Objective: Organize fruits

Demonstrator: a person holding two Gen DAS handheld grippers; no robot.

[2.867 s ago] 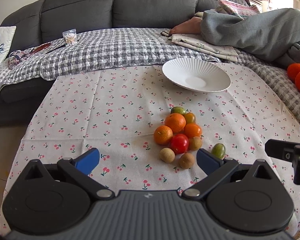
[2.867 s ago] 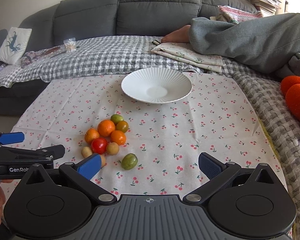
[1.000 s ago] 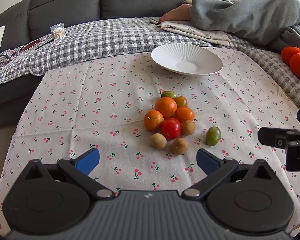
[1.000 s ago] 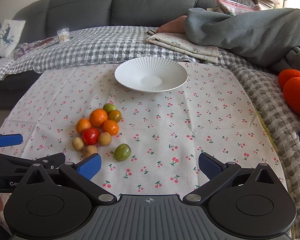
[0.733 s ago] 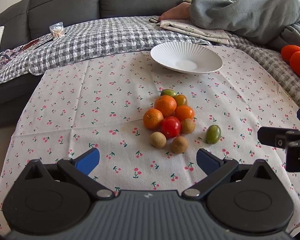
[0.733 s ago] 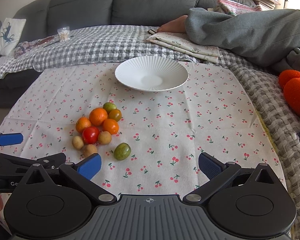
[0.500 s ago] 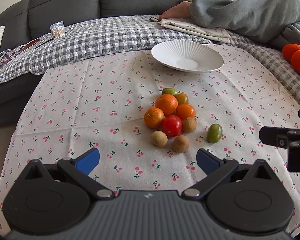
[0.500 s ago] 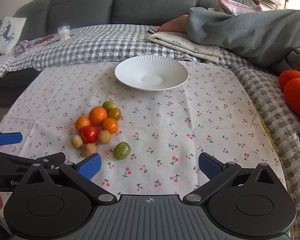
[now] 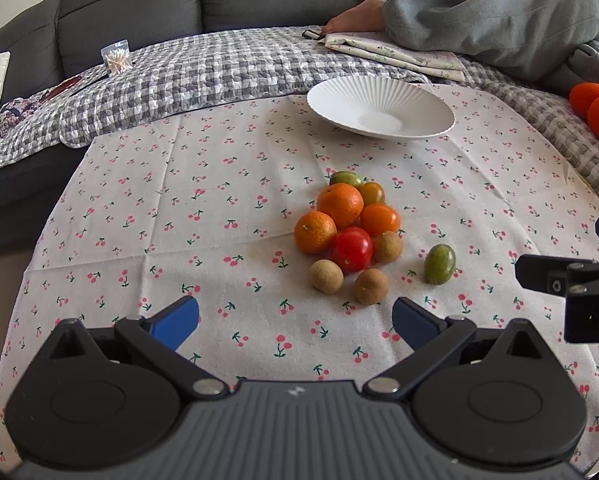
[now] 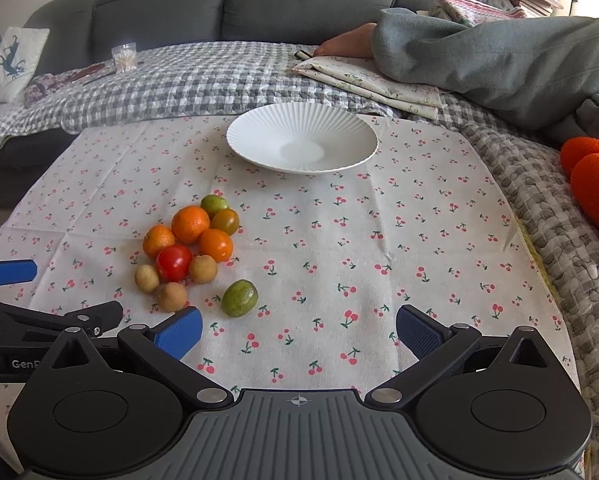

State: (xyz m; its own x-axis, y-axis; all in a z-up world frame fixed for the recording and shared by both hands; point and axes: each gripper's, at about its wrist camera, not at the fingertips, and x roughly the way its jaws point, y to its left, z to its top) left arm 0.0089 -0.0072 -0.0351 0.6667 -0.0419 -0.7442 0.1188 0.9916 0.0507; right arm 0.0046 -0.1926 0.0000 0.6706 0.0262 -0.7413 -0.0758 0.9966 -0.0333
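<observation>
I held both tools low at the near edge of the cherry-print cloth (image 10: 339,240), left gripper (image 9: 295,320) and right gripper (image 10: 298,330) each with fingers spread wide, nothing between the blue pads.

Step in hand, as I judged it: first pick. Best candidate was the lone green fruit (image 10: 239,298), smooth, oval, lying apart from the pile and just ahead of my right tool. I judged that a round, glossy fruit would roll on soft cloth, so I should centre the pads either side of its widest part and close gently.

Beyond it: three matte brown longans (image 9: 326,276), a shiny red tomato (image 9: 351,248), dimpled tangerines (image 9: 340,205), all touching in a cluster.

Farthest, well apart from the fruit: an empty white ribbed plate (image 10: 259,128).
</observation>
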